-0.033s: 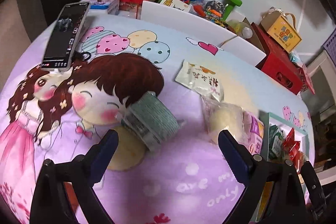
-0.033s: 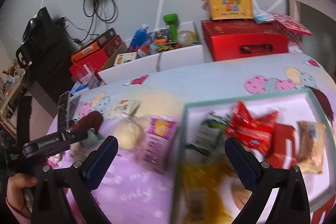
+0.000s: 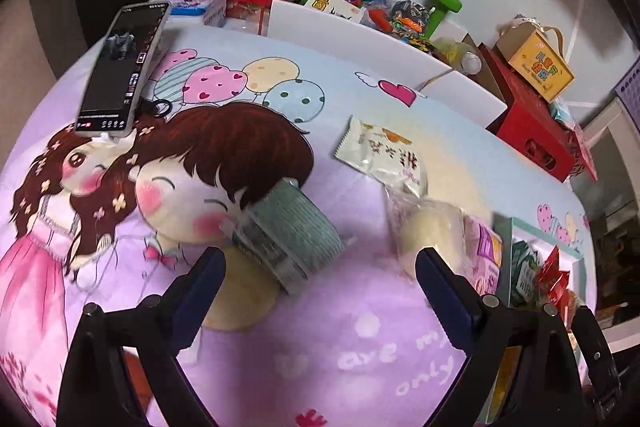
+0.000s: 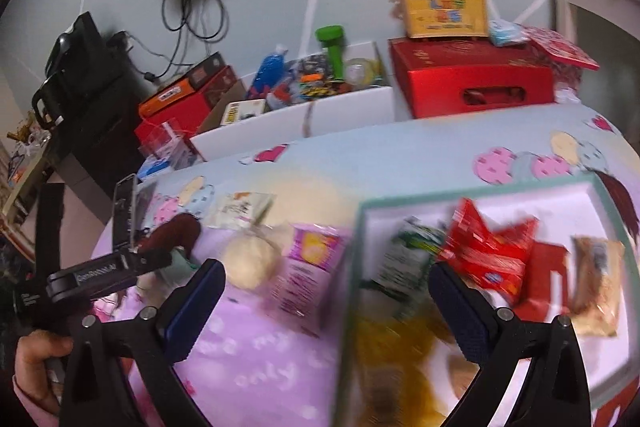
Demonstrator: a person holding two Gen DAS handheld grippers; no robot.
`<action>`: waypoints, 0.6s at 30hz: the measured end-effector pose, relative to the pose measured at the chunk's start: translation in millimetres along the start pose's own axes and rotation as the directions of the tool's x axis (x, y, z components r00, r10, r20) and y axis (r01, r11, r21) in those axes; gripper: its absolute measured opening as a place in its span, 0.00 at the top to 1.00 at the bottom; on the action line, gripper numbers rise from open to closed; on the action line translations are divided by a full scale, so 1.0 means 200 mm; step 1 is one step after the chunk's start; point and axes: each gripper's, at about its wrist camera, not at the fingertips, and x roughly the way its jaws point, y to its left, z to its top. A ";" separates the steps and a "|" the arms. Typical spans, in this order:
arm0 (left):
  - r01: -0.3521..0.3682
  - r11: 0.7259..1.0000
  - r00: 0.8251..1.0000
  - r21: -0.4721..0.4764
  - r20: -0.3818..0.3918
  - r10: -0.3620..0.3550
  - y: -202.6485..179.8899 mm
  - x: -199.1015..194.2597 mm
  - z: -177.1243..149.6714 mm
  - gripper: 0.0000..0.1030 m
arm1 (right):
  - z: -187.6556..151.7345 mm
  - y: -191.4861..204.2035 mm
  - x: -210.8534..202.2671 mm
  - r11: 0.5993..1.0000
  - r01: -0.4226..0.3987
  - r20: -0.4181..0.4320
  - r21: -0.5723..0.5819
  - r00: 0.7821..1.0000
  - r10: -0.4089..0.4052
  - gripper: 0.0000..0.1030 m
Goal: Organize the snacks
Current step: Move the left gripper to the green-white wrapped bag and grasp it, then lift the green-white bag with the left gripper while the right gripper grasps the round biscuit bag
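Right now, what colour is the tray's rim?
Pale teal-green rim on the tray, white inside; clearest in the right wrist view.

Bare cloth lies free between the green packet and the bun pack; boxes wall the far edge.

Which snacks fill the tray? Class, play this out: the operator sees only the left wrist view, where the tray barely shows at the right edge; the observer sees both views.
Observer: Beyond your sight, a tan packet lies at the right end of the tray.
Operator: Is the right gripper carrying anything?
Observer: No, the right gripper is open and empty.
Operator: What holds my gripper?
Observer: A hand grips the handle of the left gripper.
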 end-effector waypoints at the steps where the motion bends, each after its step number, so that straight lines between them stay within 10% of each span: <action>1: 0.004 1.000 1.000 0.001 -0.010 -0.004 0.01 0.01 0.02 0.07 | 0.04 0.04 0.02 1.000 -0.014 -0.008 -0.011 1.000 0.014 0.02; 18: 0.009 0.989 0.976 -0.144 -0.213 -0.040 0.12 0.26 0.12 0.11 | 0.06 0.38 0.52 0.986 -0.075 -0.299 -0.150 0.954 0.027 0.28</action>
